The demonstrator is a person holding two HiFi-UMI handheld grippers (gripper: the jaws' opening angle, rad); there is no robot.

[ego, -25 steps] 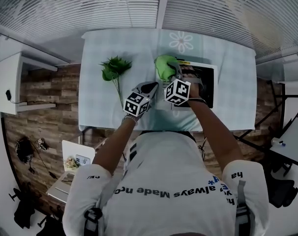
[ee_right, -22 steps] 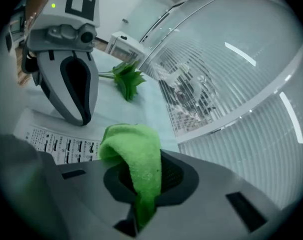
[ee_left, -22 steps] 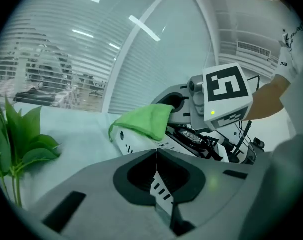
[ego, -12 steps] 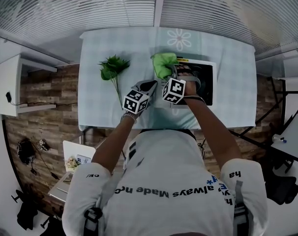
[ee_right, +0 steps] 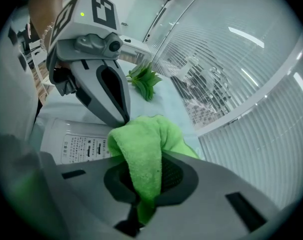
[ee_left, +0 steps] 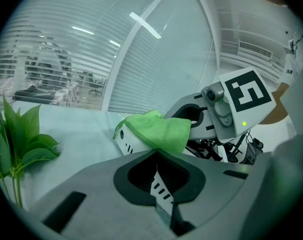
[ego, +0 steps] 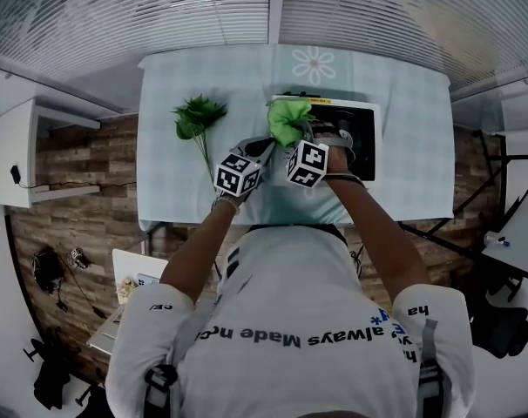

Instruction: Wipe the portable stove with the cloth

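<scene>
Green cloth [ego: 288, 118] is what has shifted. Pinched in the closed jaws of your right hand-held gripper [ego: 306, 138], it has slid a little leftward and lower over the last second. It now drapes over the left end of the portable stove [ego: 362, 133], which sits right of centre on the bench [ego: 172, 190]. From the left gripper view the fabric looks to be lying on the white corner of the casing, so I judge the wipe is under way at that end. The black top further right has no cloth on it at this moment.

Your left hand-held gripper [ego: 266, 149] has not moved. Its jaws are fully together with nothing in them, and it sits just beside the stove's near left corner. It is not steadying the stove, so press lightly or the casing may slide. The leafy sprig [ego: 197, 118] lies well to the left, out of the way.
</scene>
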